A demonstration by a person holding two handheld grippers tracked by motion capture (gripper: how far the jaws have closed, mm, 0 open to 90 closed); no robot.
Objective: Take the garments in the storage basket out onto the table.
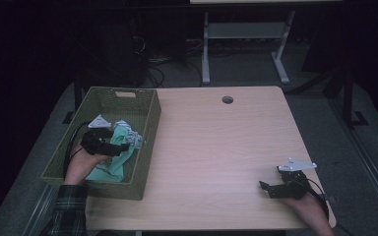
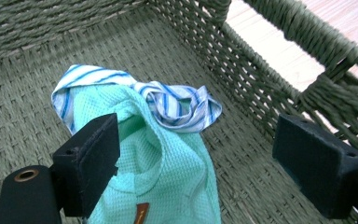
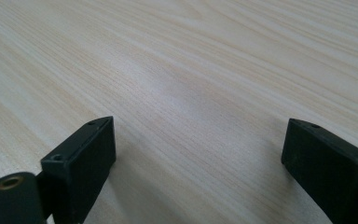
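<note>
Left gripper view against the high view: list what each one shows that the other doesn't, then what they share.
The left gripper view alone shows detail: the blue-and-white striped cloth bunched at the top of the mint green garment, a small orange tag on the garment, and the basket's weave.

The high view alone shows the whole wooden table, the right gripper resting near its right front corner, the round hole near the far edge, and a table frame on the floor beyond.

Both show the green woven basket, the clothes inside it, and the left gripper open over them.
</note>
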